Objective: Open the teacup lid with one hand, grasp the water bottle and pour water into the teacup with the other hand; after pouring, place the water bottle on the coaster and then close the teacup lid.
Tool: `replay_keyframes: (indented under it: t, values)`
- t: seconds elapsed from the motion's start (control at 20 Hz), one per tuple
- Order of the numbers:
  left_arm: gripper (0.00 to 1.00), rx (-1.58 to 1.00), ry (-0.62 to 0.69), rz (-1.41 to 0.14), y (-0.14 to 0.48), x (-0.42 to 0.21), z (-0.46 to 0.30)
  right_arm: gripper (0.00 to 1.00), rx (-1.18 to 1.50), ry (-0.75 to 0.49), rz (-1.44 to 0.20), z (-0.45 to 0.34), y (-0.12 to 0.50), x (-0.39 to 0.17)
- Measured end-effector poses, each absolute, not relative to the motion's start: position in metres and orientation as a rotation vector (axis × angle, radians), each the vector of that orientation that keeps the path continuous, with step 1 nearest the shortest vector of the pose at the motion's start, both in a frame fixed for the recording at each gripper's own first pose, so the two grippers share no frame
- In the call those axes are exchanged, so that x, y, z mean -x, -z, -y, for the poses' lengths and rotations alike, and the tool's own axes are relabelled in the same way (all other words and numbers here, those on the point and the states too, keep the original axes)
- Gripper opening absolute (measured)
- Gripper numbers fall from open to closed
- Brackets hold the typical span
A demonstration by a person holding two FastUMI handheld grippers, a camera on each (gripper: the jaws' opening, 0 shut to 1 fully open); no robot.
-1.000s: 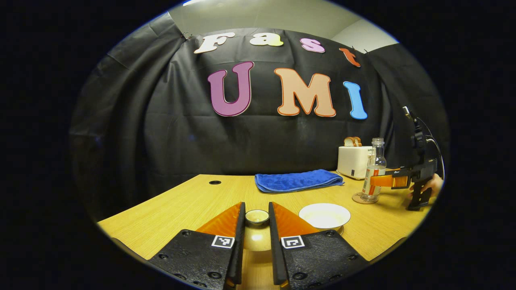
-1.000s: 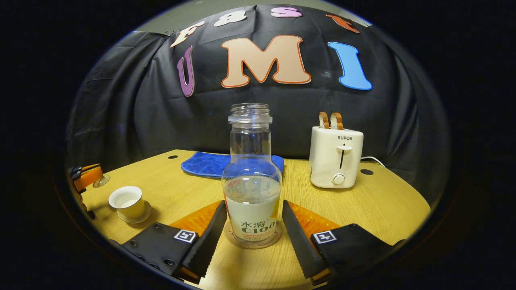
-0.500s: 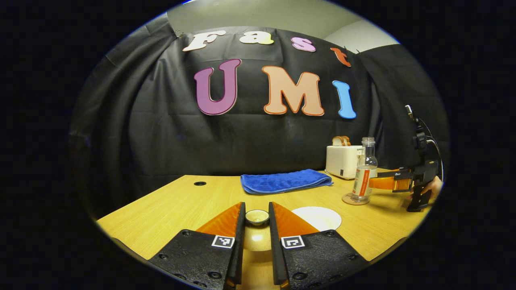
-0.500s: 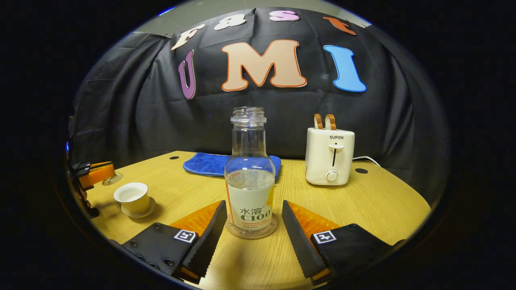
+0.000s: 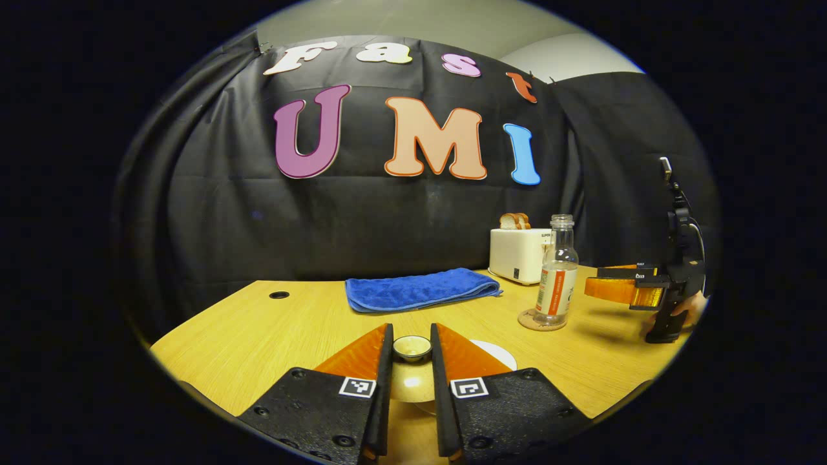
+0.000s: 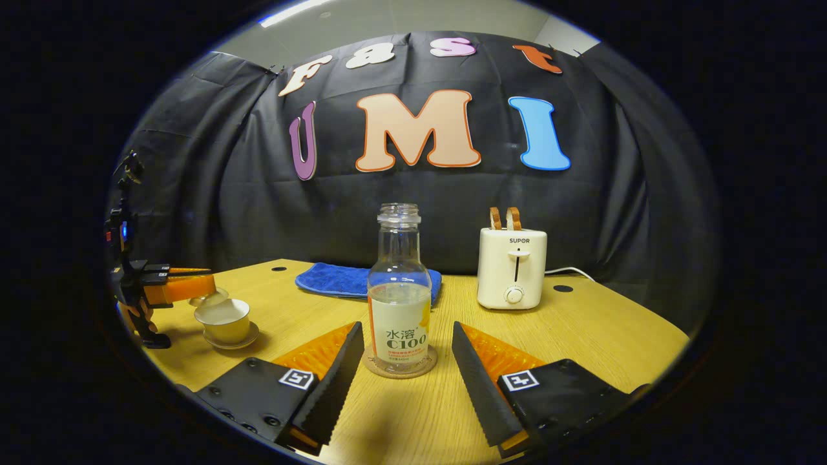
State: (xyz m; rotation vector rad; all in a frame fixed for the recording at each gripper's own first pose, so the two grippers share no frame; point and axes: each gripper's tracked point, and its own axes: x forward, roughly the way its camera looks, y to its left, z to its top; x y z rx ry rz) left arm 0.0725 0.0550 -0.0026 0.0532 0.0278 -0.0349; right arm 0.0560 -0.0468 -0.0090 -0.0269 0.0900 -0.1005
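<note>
in the left gripper view the left gripper (image 5: 411,361) has its two fingers drawn in narrow, both pressing on the knob of the teacup lid (image 5: 412,378), whose pale dome sits between the black pads. just past the right finger a sliver of the white teacup (image 5: 497,352) shows under the lid's edge. in the right gripper view the same gripper (image 6: 187,284) carries the lid (image 6: 213,298) tilted just over the teacup (image 6: 223,319), which stands on its saucer (image 6: 249,338) near the left edge of the wooden table (image 6: 581,329); whether lid and rim touch, i cannot tell.

the right gripper (image 6: 404,361) has its fingers spread wide, one to each side of the water bottle (image 6: 399,297) and clear of it. the bottle stands upright and uncapped on the round coaster (image 6: 399,368), partly filled with clear liquid (a white label wraps its lower half). in the left gripper view this gripper (image 5: 620,289) is drawn back to the right of the bottle (image 5: 555,271) and coaster (image 5: 526,320), with a hand (image 5: 685,313) on its grip.

farther back a folded blue towel (image 6: 336,281) lies flat, and a white toaster (image 6: 512,268) with two slices of bread (image 6: 505,218) in it stands behind and to the right of the bottle.
</note>
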Motion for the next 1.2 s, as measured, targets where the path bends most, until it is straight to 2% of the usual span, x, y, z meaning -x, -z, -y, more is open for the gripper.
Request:
replay_keyframes:
  t: [0.35,0.4,0.5,0.55,0.6,0.75,0.8,0.95,1.0,1.05,1.1,1.2]
  values:
    - [0.28,-0.108,0.149,-0.086,0.014,-0.078,-0.029,0.84,0.004,0.118,-0.012,0.048,-0.003,-0.039]
    - [0.28,-0.117,0.166,-0.094,0.015,-0.079,-0.025,0.88,0.001,0.107,-0.014,0.046,-0.003,-0.037]
    - [0.28,-0.133,0.191,-0.11,0.017,-0.079,-0.02,0.89,0.001,0.109,-0.013,0.046,-0.004,-0.035]
    - [0.28,-0.14,0.197,-0.12,0.02,-0.08,-0.02,0.84,0.001,0.112,-0.013,0.047,-0.005,-0.035]
    - [0.28,-0.146,0.202,-0.129,0.022,-0.081,-0.019,0.89,0.001,0.118,-0.013,0.048,-0.004,-0.033]
    - [0.28,-0.151,0.205,-0.132,0.02,-0.08,-0.019,0.89,0.002,0.14,-0.011,0.05,-0.007,-0.028]
    - [0.28,-0.15,0.202,-0.132,0.021,-0.08,-0.02,0.84,0.002,0.143,-0.01,0.05,-0.006,-0.027]
    - [0.3,-0.142,0.189,-0.11,0.015,-0.078,-0.023,0.84,0.002,0.153,-0.008,0.052,-0.007,-0.026]
    - [0.43,-0.133,0.179,-0.101,0.015,-0.078,-0.026,0.84,0.002,0.157,-0.009,0.052,-0.007,-0.026]
    - [0.52,-0.125,0.17,-0.085,0.012,-0.076,-0.028,0.84,0.002,0.16,-0.008,0.053,-0.006,-0.026]
    - [0.51,-0.116,0.161,-0.066,0.009,-0.075,-0.03,0.84,0.002,0.163,-0.009,0.053,-0.006,-0.026]
    - [0.6,-0.086,0.129,-0.023,0.003,-0.071,-0.038,0.84,0.002,0.166,-0.009,0.054,-0.007,-0.026]
